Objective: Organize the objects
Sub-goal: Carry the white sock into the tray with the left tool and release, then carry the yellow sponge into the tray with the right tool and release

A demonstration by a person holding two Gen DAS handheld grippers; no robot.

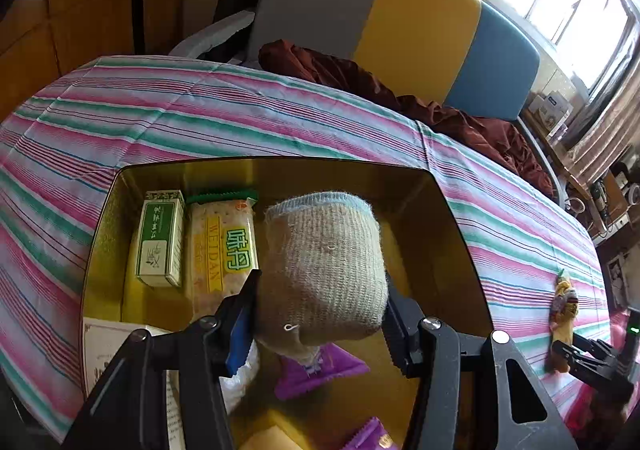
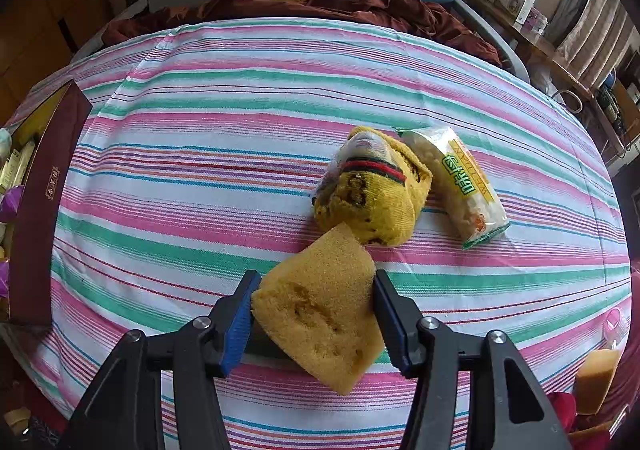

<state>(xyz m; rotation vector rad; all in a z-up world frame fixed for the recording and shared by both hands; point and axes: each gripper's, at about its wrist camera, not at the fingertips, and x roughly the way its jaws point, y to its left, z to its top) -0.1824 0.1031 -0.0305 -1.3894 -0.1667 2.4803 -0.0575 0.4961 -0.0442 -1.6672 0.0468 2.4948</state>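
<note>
My left gripper point(image 1: 320, 282) is shut on a beige rolled sock point(image 1: 326, 262) with a light blue cuff, held over a gold-lined box point(image 1: 452, 226). Inside the box lie a green carton point(image 1: 160, 238), a yellow cracker pack point(image 1: 220, 246) and purple wrappers point(image 1: 320, 370). My right gripper point(image 2: 314, 280) is shut on a yellow sponge point(image 2: 324, 302) just above the striped cloth. Beyond the sponge lie a yellow rolled sock point(image 2: 372, 194) with a red and black band and a second cracker pack point(image 2: 460, 186). The right gripper also shows at the right edge of the left wrist view, near that sock point(image 1: 562, 314).
The striped cloth point(image 2: 240, 110) covers the whole surface. The box's dark red outer wall point(image 2: 36, 202) stands at the left edge of the right wrist view. Another sponge piece point(image 2: 596, 378) sits at the lower right. A dark red blanket point(image 1: 400, 90) and a padded headboard point(image 1: 420, 34) lie behind.
</note>
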